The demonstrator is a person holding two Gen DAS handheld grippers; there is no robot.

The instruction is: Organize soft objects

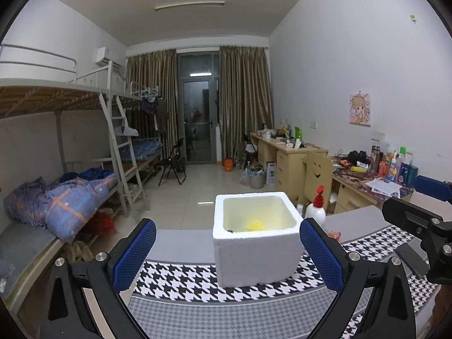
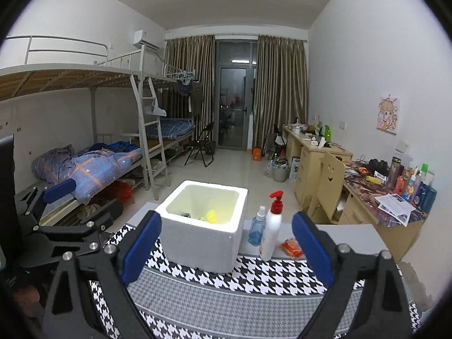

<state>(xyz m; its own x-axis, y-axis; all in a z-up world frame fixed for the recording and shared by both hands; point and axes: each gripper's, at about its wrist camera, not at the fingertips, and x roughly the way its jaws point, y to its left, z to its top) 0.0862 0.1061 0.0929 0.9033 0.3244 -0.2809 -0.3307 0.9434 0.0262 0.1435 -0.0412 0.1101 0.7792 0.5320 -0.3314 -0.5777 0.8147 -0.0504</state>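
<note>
A white foam box (image 1: 255, 240) stands on a houndstooth cloth (image 1: 180, 279) and also shows in the right wrist view (image 2: 202, 226). Inside it lies a yellow soft object (image 1: 255, 225) (image 2: 212, 216) with a dark item (image 2: 186, 214) beside it. My left gripper (image 1: 227, 257) is open and empty, its blue pads on either side of the box, in front of it. My right gripper (image 2: 226, 250) is open and empty, just in front of the box. Each gripper shows at the other view's edge.
A white pump bottle with a red top (image 2: 271, 226), a small blue spray bottle (image 2: 257, 227) and an orange packet (image 2: 291, 247) stand right of the box. A cluttered desk (image 2: 395, 206) and wooden chair (image 2: 329, 186) are at right, bunk beds (image 2: 84, 163) at left.
</note>
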